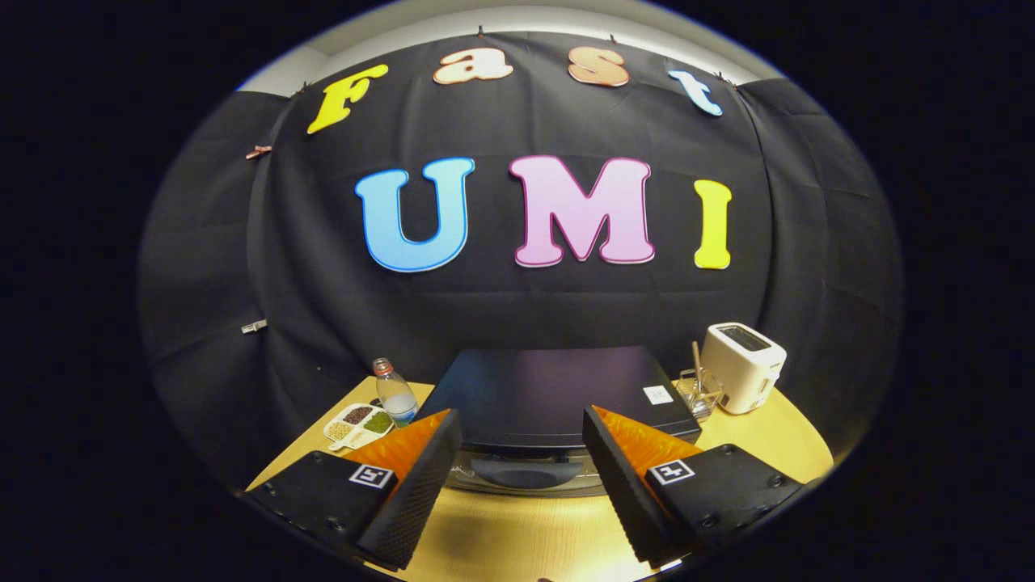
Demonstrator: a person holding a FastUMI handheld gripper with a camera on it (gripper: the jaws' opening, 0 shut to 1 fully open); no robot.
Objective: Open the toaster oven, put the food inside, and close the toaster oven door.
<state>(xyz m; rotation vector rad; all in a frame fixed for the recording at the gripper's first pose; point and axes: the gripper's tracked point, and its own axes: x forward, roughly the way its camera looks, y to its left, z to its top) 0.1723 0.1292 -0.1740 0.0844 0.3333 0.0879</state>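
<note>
Toaster oven [558,396]: front lower half hidden behind gripper [521,453] fingers; door state indeterminate. Left of it, divided dish [358,424]: contents too small to identify. Right, glass holder [700,392]: contents unclear.

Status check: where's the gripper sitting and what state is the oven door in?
Gripper open, holding nothing, above the wooden table. Toaster oven just ahead of the fingers, door closed, handle between them. Nothing blocking the handle.

1 toaster oven [558,396], 1 toaster [744,365], 1 bottle [394,394], 1 divided tray [358,424], 1 glass cup [700,390], 1 table [517,533]
</note>
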